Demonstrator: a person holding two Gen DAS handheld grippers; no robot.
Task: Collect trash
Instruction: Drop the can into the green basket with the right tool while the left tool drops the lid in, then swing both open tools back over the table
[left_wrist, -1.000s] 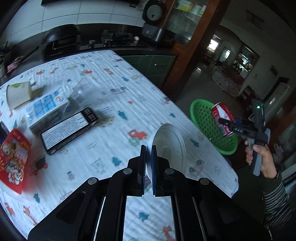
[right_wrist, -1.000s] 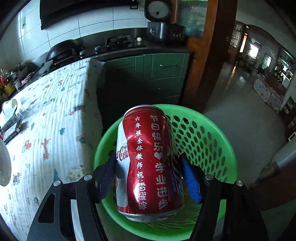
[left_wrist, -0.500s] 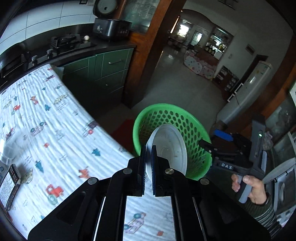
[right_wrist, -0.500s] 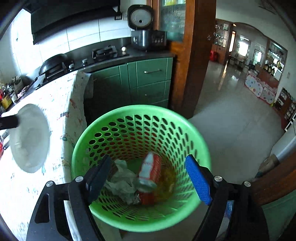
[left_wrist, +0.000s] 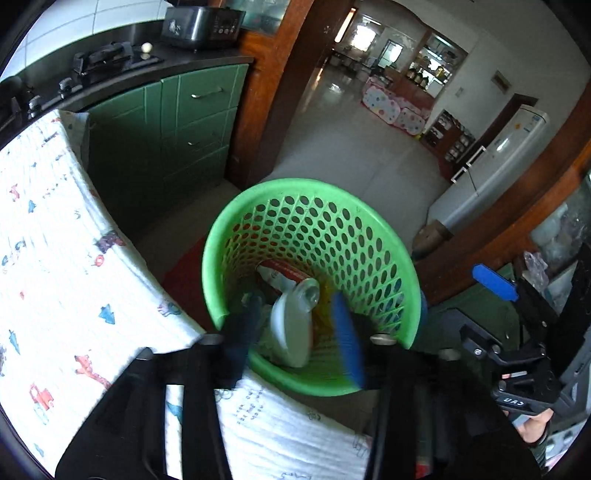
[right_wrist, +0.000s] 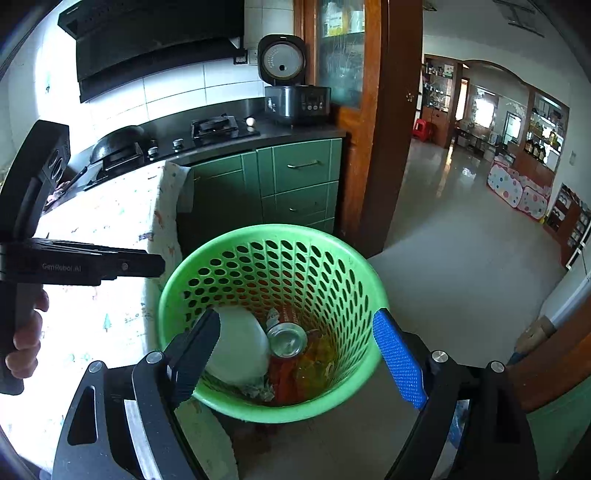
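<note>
While both grippers' jaws gape wide with nothing in them, the blurry left gripper (left_wrist: 295, 332) half hides the plate (left_wrist: 290, 332) in the bin (left_wrist: 369, 229).

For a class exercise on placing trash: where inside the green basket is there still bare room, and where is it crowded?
The green basket is bare along its far and right walls. Its bottom is crowded: the white bowl lies on the near left, beside the red can, with orange wrapper to their right.
</note>
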